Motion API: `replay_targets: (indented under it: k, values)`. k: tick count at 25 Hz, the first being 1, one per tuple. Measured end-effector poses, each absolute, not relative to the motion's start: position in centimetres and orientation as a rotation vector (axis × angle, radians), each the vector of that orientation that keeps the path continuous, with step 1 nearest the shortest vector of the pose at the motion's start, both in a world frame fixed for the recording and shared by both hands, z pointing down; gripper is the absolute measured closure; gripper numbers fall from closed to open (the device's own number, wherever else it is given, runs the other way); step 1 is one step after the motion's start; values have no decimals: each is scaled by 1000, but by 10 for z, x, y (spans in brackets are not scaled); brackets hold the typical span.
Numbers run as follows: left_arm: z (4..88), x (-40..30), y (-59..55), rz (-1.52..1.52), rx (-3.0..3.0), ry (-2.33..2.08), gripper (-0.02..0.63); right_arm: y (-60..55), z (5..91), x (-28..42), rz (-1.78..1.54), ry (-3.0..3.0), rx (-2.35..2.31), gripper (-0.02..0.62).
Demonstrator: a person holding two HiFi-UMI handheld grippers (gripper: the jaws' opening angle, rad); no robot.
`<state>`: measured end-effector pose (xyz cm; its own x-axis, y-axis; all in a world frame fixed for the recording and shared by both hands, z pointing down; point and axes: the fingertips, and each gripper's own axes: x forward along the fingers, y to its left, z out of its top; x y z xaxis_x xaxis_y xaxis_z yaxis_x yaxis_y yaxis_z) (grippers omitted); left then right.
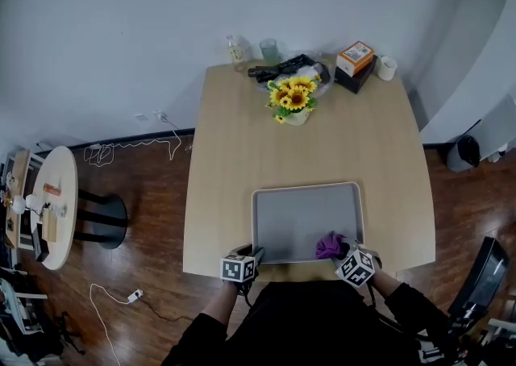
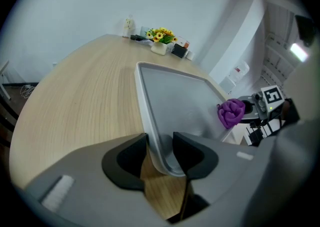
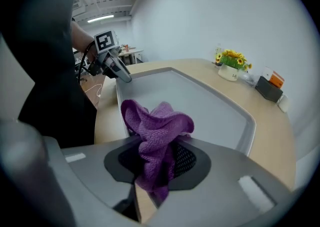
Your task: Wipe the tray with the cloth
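A grey rectangular tray [image 1: 302, 215] lies near the front edge of the wooden table [image 1: 242, 155]. My left gripper [image 1: 251, 258] is shut on the tray's near left corner; in the left gripper view the tray rim [image 2: 150, 126] runs between the two pads. My right gripper [image 1: 345, 253] is shut on a bunched purple cloth [image 1: 330, 244], which rests over the tray's near right part. In the right gripper view the cloth [image 3: 157, 138] bulges up from between the jaws, with the tray [image 3: 195, 106] beyond it. The left gripper view shows the cloth [image 2: 231, 112] at the tray's far side.
At the table's far end stand a sunflower bunch in a white pot [image 1: 293, 100], a black object [image 1: 286, 68], a glass [image 1: 268, 51], a small bottle [image 1: 235, 51], an orange box on a black block [image 1: 355, 61] and a white cup [image 1: 388, 68]. A round side table [image 1: 53, 195] stands left.
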<state>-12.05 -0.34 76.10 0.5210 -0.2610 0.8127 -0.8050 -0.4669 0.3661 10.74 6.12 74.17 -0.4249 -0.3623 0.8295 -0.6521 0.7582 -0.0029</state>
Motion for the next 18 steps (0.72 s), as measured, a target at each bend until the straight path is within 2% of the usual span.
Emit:
replay_targets:
  k: [5, 14, 18]
  values:
    - [763, -119, -2, 861, 1971, -891, 454, 30, 744, 116, 353, -2091, 638, 489]
    - [763, -118, -4, 859, 1947, -927, 454, -121, 745, 138, 302, -2087, 695, 488]
    - [765, -122, -3, 856, 1940, -947, 454, -131, 745, 133, 298, -2055, 750, 491]
